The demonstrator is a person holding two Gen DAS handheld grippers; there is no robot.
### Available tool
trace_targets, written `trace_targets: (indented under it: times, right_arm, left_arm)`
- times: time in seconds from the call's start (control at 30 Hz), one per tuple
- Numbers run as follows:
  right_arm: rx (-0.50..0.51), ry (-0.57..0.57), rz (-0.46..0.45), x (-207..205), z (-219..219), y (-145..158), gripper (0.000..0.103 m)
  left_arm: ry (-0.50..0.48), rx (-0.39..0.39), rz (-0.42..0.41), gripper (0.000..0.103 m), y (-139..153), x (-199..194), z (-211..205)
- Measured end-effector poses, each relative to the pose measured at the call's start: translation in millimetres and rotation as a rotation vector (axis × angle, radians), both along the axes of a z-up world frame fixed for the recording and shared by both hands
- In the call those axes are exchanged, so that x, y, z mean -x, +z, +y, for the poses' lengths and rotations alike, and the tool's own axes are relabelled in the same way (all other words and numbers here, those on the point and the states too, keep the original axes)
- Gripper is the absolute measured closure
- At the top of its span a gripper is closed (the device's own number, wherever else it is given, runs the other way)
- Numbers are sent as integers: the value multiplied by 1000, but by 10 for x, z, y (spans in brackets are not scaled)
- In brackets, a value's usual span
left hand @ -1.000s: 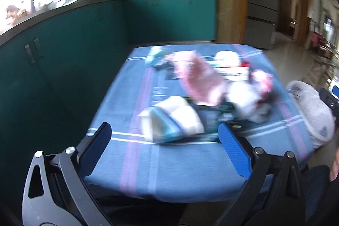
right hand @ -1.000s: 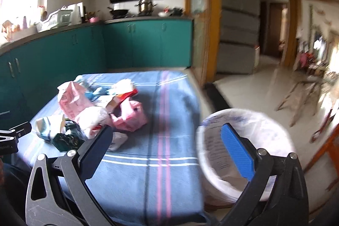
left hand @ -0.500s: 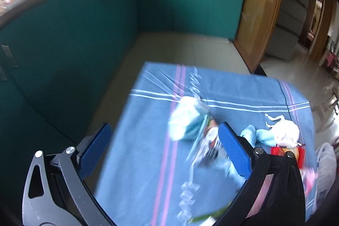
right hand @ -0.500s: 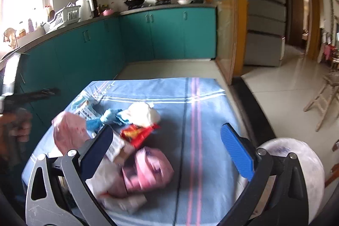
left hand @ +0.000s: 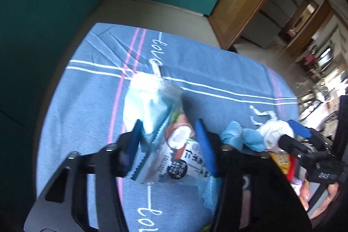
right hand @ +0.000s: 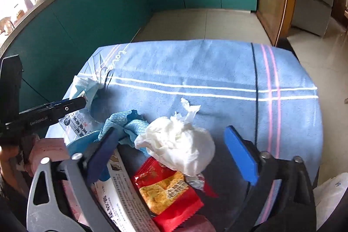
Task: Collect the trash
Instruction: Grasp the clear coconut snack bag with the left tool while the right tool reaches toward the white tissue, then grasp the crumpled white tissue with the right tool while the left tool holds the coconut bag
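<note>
Both claws were wide open a moment ago; now the left claw (left hand: 167, 142) is closing around the coconut snack packet (left hand: 174, 145) near the counter's (right hand: 217, 66) left edge, while the right claw (right hand: 174, 149), closing slightly, straddles the crumpled white tissue (right hand: 178, 142), gripping nothing.

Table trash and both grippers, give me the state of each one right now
Left gripper: closing around the coconut snack packet.
Right gripper: open, closing over the white tissue wad.
White tissue wad: crumpled, lying on the tablecloth.
Red snack packet: lying flat beside the tissue.
</note>
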State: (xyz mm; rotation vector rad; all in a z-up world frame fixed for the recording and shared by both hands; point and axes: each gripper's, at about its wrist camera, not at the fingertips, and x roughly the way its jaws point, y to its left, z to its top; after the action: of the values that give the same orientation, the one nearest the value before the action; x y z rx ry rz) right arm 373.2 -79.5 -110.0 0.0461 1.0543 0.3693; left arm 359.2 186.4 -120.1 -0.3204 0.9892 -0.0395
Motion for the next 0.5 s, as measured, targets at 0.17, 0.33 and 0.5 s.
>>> trace_targets:
  times: [0.17,0.33,0.5]
  right_arm:
    - [63,19,14,136,65,-40,58]
    - [-42,10,-15,257,-127,89,83]
    - [-130,-10,-92,565,-325,374,84]
  left_arm:
    - [-19,-8,-20,70,35,134,-21]
    - [-5,20,-137,71,339,391,-23]
    - [-53,61,-279,71,682,730,-158]
